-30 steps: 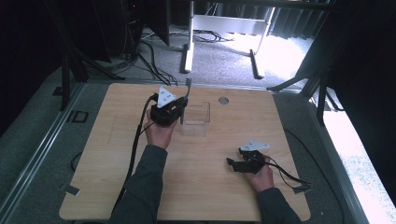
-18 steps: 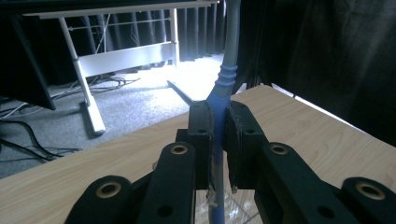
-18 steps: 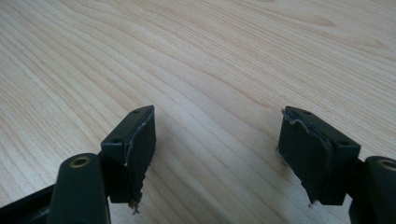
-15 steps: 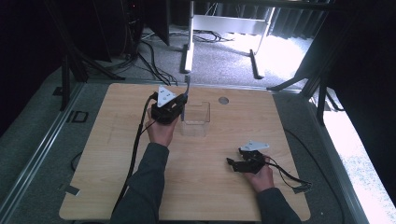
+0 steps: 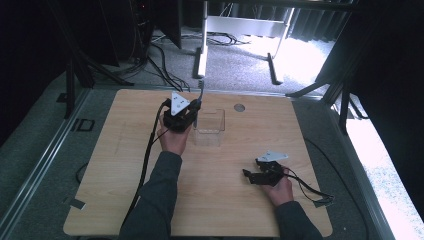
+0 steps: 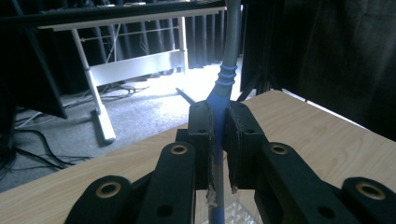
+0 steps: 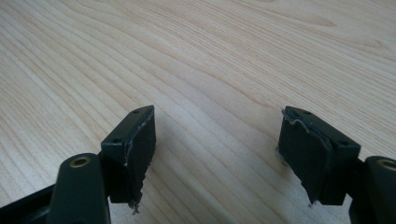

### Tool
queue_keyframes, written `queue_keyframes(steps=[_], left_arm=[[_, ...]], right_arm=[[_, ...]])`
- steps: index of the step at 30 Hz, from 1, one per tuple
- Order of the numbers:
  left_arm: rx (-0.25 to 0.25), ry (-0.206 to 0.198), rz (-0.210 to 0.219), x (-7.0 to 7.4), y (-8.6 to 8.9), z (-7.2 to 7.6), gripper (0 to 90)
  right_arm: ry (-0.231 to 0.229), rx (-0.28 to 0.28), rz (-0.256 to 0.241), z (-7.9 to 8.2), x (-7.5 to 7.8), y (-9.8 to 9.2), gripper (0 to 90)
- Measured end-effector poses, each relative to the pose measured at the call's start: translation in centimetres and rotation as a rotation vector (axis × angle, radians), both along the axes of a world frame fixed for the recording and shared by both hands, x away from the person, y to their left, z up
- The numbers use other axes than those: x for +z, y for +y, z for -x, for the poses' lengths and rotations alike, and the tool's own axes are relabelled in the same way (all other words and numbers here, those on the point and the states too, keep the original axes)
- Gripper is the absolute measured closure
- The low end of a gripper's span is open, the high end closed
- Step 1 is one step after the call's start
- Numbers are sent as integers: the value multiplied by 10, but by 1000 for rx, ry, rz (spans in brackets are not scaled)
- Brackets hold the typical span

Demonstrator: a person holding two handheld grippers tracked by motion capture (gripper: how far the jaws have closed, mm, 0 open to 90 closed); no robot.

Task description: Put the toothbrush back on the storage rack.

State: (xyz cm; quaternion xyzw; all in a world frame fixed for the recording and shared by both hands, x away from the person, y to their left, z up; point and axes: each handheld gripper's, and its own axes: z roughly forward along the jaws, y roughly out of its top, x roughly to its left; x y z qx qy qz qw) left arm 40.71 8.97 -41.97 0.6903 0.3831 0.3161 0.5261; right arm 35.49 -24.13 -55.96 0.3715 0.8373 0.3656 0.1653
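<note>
My left gripper (image 5: 194,111) (image 6: 219,140) is shut on a thin blue-and-grey pen-like stick (image 6: 223,88) that stands nearly upright between its jaws. In the high view the stick (image 5: 200,90) rises above the left edge of a clear plastic box (image 5: 210,128) at the table's far middle. The stick's lower end is hidden behind the jaws. My right gripper (image 5: 248,175) (image 7: 217,149) rests low over the bare wood at the near right, open, with nothing between its fingers.
The wooden table (image 5: 125,165) has a small round grey grommet (image 5: 239,107) near its far edge. A cable (image 5: 145,165) trails from the left gripper down the table; another cable (image 5: 312,190) runs off at the right. A white desk frame (image 5: 240,25) stands beyond.
</note>
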Motion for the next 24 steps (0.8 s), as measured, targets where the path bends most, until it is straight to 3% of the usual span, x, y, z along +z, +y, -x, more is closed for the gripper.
queue_keyframes(steps=[24], left_arm=[[-24,6,-15,-12,-6,-6,815]], right_arm=[[-1,1,2,0,0,0,272]])
